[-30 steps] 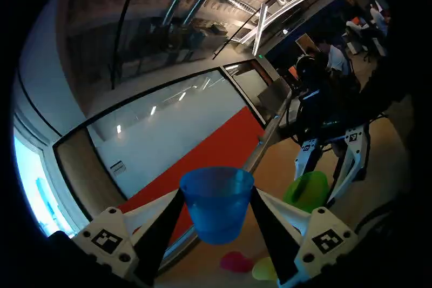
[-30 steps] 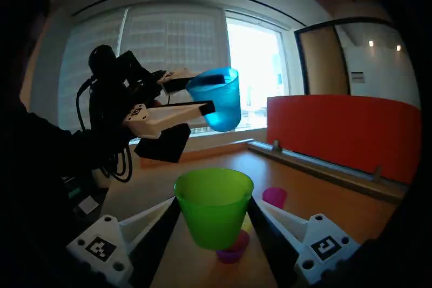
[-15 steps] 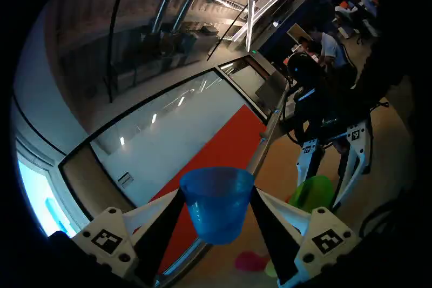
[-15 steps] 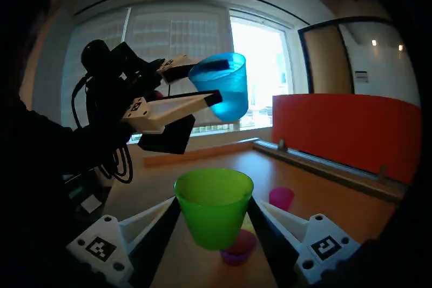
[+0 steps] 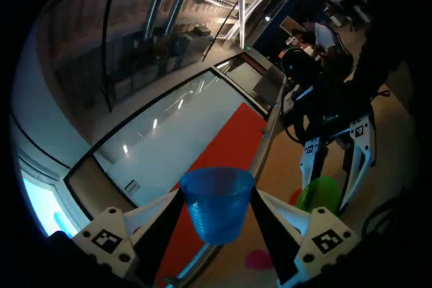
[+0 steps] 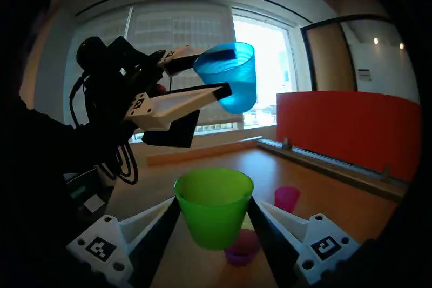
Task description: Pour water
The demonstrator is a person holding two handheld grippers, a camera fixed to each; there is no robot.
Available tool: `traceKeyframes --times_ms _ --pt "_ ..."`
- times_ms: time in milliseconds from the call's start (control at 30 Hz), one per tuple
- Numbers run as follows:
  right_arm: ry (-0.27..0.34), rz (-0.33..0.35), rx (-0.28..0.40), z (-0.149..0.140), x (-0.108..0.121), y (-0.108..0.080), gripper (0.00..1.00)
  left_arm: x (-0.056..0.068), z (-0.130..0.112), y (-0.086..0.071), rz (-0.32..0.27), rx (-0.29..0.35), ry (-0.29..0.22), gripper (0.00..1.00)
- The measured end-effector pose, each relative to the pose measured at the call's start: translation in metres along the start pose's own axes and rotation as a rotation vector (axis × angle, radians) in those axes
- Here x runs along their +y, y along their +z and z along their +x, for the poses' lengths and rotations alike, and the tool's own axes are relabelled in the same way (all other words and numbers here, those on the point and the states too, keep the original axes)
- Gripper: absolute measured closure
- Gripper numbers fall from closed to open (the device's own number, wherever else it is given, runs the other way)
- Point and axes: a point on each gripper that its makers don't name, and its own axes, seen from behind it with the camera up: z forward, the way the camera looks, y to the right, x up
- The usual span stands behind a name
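Item: blue cup (image 5: 217, 207), the pouring vessel. It was held by the left gripper (image 5: 217, 194), whose fingers (image 5: 162, 223) were closed on its two sides just below the rim. In the right gripper view it hung high before the window (image 6: 264, 45), up and to one side of the receiving cup, close to upright with only a slight lean; a darker lower band suggested water inside, though this was not certain. Item: green cup (image 6: 214, 212), the receiving vessel. It was gripped in the same way by the right gripper (image 6: 214, 204), fingers narrowed onto its walls, mouth open upward, above the counter (image 6: 324, 201). Change over the last second: in the right gripper view the blue cup had risen and drifted across toward the orange partition (image 6: 351, 126), growing a little larger, while the green cup had kept its place between its fingers. The left gripper view had rolled, and the green cup had slid lower in it. Reading: the approach was under way, but nothing had been tipped and no stream was visible, so the pour itself remained to be done. Sundries: a pink cup (image 6: 287, 197) and a purple cup (image 6: 244, 246) stood on the counter beyond the green cup.
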Motion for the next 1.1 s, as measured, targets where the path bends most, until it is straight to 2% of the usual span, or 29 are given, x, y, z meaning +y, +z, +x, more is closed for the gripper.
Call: traceKeyframes --times_ms 200,500,900,1100 --pt "0.000 0.008 0.005 0.0039 -0.0026 0.0005 0.11 0.0010 0.0011 0.0032 0.003 0.002 0.046 0.14" --pt "-0.007 0.007 0.004 0.0050 -0.0026 -0.0003 0.11 0.0005 0.0036 0.0059 0.005 0.010 0.087 0.14" --pt "-0.009 0.002 0.006 0.0066 -0.0015 -0.0037 0.11 0.0099 0.0041 0.0079 -0.003 0.008 0.177 0.14" --pt "-0.008 -0.005 0.007 0.0052 0.0011 -0.0057 0.11 0.0094 0.0052 0.0082 0.003 0.009 0.211 0.14"
